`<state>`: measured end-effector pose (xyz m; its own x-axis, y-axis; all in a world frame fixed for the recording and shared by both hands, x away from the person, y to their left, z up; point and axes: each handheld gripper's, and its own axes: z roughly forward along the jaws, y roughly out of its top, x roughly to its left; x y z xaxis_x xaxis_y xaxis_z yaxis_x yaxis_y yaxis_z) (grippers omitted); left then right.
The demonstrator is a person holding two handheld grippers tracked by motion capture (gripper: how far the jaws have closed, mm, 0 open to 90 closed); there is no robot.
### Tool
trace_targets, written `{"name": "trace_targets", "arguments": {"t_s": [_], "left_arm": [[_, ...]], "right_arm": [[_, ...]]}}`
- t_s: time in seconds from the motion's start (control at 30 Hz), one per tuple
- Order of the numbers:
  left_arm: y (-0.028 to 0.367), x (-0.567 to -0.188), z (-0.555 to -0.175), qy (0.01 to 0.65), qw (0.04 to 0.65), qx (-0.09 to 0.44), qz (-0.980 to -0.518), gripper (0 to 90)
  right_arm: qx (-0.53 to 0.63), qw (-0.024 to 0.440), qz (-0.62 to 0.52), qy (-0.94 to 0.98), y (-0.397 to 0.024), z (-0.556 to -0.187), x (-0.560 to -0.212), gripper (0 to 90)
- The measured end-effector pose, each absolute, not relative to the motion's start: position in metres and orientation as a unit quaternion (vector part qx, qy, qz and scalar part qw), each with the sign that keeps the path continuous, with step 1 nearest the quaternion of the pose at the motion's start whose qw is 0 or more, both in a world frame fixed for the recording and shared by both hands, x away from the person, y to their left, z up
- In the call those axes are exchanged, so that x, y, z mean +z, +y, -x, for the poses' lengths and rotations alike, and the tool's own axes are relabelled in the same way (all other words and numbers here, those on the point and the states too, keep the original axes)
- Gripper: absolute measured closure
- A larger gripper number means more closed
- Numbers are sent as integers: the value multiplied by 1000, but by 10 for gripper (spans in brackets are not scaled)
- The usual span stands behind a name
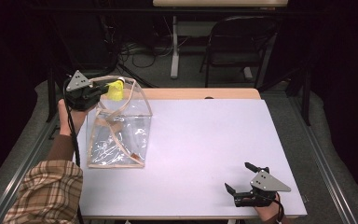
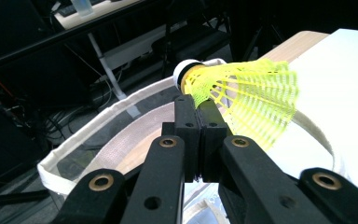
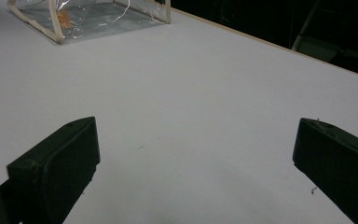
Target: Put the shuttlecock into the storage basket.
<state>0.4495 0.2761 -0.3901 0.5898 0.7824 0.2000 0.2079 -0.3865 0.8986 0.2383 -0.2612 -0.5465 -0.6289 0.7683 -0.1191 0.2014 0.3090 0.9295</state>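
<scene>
The left gripper [image 1: 103,88] has its two black jaws pressed together on the skirt edge of a neon-yellow plastic shuttlecock with a white cork tip [image 2: 242,95], and it holds that shuttlecock at the top rim of a clear plastic pouch with cream fabric trim [image 1: 121,126], which stands upright near the left edge of the pale grey table [image 1: 200,154]. What the coming move seems to turn on is that the pouch's open mouth lies directly under and just beyond the shuttlecock: in the left gripper view the cream rim [image 2: 88,128] curves around below the jaws, with the cork end pointing away from the gripper and the skirt flaring toward the table side. The shuttlecock's long axis runs roughly level across the opening (not nose-down), so it would probably drop in sideways if released. The right gripper [image 1: 241,179], jaws spread wide and empty, rests at the near right corner of the table, well apart from the pouch; the left hand is plainly the nearer one.
</scene>
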Motion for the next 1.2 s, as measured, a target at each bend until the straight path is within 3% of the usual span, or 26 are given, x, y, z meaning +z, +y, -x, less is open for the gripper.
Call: {"name": "trace_targets", "arguments": {"t_s": [1.2], "left_arm": [[268, -405, -456, 321, 438, 306, -782, 893]], "right_arm": [[493, 287, -320, 756, -261, -238, -546, 1]]}}
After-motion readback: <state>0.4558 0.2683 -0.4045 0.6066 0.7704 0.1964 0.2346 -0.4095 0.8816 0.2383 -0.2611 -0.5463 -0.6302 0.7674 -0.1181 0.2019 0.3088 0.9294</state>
